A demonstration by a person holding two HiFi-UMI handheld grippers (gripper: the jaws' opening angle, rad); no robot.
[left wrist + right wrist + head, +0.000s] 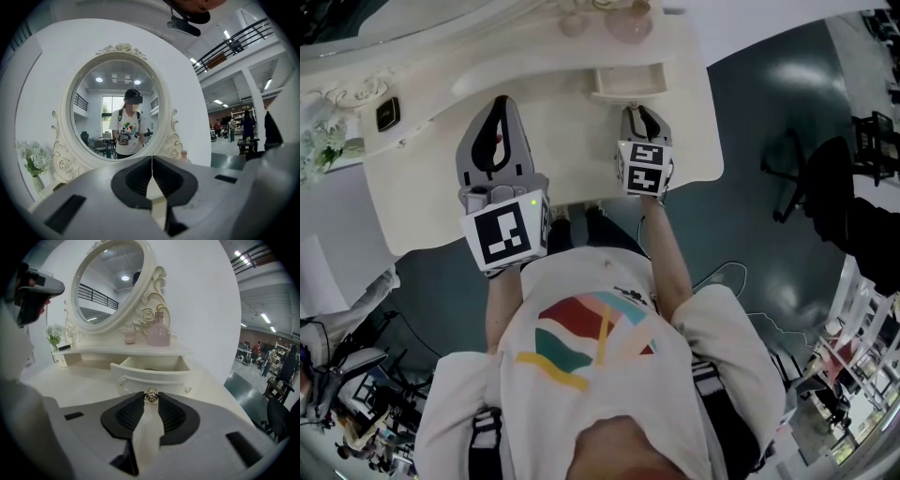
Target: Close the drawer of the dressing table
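The right gripper [151, 400], with ribbed black jaws, pinches the small round metal knob [151, 395] of the open, glossy cream drawer [154, 370], while the left gripper [152, 165] has its jaws pressed together, empty.

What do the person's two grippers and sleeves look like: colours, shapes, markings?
Both the left gripper and right gripper have grey shells with black ribbed jaws and a white cube bearing black square markers. The person wears a white short-sleeved T-shirt with a colourful print.

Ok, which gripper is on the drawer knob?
The right gripper, its jaws closed on the knob of the open drawer. The left gripper is shut on nothing, facing the mirror.
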